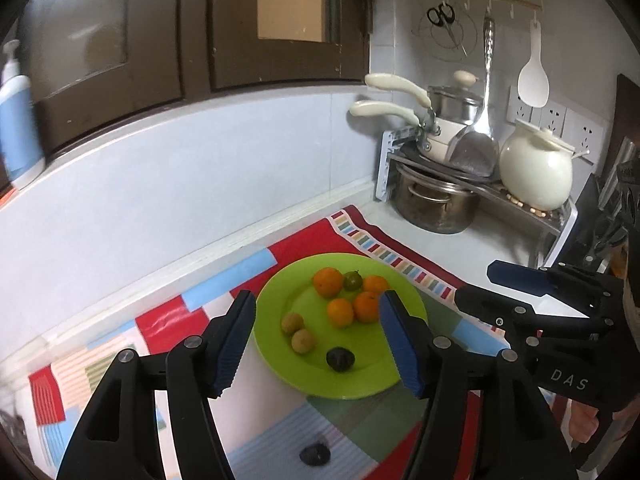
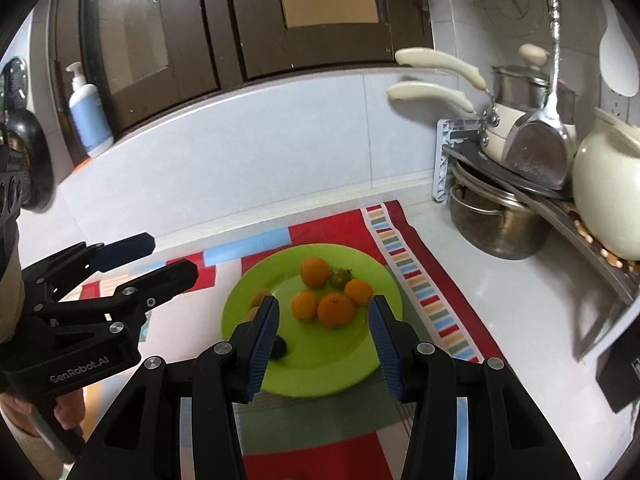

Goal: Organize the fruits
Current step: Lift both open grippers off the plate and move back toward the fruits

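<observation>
Sitting on a patchwork mat (image 1: pixel 168 320) of red, blue and green, a lime-green plate (image 1: pixel 280 368) is carrying the fruit: four oranges (image 1: pixel 327 281) are clustering at its far side around a small green fruit (image 1: pixel 353 281), two brownish round fruits (image 1: pixel 292 322) are lying toward its left, and a dark fruit (image 1: pixel 340 359) is resting at its near edge. Another dark fruit (image 1: pixel 315 454) is lying off the plate on the mat, nearer the camera.

The left claw (image 1: pixel 318 344) is hovering above the plate with its jaws standing fairly wide and nothing between the blue pads (image 1: pixel 234 344) — the plate and fruit are simply showing through the gap. The right claw (image 2: pixel 324 350) is hanging over the near side of the plate, jaws parted more narrowly and likewise gripping nothing; in the right wrist view its left finger is hiding part of the dark fruit. A hand (image 2: pixel 24 412) is gripping the left claw's handle at the left edge of that view.

At the far right of the white bench (image 1: pixel 460 248), a rack (image 1: pixel 404 148) is carrying stacked cream-handled pans (image 1: pixel 424 120) and a cream jar (image 1: pixel 536 168), with a steel pot (image 1: pixel 436 204) sitting under it — a ladle (image 1: pixel 480 136) and a white spoon (image 1: pixel 533 80) are hanging from the wall above. A blue pump bottle (image 2: pixel 86 116) is standing on the ledge at far left.
</observation>
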A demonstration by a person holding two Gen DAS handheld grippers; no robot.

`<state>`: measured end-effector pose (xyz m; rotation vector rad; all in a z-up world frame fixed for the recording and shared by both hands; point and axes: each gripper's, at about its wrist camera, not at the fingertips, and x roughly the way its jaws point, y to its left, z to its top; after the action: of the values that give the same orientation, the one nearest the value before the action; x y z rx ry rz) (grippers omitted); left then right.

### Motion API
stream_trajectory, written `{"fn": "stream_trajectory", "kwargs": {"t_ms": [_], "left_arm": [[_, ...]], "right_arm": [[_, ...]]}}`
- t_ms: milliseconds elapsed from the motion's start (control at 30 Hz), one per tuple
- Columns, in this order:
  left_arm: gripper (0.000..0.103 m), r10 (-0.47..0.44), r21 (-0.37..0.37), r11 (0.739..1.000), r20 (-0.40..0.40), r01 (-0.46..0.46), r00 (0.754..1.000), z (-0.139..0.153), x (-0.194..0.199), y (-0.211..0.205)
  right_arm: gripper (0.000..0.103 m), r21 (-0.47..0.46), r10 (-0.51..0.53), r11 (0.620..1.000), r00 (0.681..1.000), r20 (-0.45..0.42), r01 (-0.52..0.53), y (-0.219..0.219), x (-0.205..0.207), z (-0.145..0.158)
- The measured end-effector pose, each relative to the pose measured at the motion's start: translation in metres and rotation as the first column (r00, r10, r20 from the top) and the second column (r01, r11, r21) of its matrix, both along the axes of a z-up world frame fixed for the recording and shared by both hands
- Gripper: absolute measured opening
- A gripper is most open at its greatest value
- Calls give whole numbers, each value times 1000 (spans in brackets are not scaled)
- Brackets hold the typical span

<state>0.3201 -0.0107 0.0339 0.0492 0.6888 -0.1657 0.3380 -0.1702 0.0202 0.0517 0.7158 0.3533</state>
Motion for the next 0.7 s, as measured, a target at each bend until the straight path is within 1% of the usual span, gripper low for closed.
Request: {"fn": "stream_trajectory", "kwargs": {"t_ms": [67,267,300,333,367,700], "left_arm": [[66,14,-1,1000,11,-14,1000,3,-10,0],[71,54,25,998,38,-55,998,11,-40,1],[71,59,27,998,40,-60,997,12,-45,1],[72,62,29,998,38,-63,997,12,-49,0],[72,64,31,997,37,-65,997,12,-51,0],[76,111,39,993,48,-113,993,10,-90,4]], "right_arm": [[54,1,-1,1000,1000,5,1,-2,-9,3],[54,-6,-12,1000,999,33,12,-9,-34,11],[55,-5,-12,1000,999,36,12,-10,-39,12],[59,-3,-12,1000,999,38,12,-11,-42,12],[60,1,-11,1000,999,41,11,-11,-46,13],[60,13,20,1000,998,62,-20,-8,-78,13]]}}
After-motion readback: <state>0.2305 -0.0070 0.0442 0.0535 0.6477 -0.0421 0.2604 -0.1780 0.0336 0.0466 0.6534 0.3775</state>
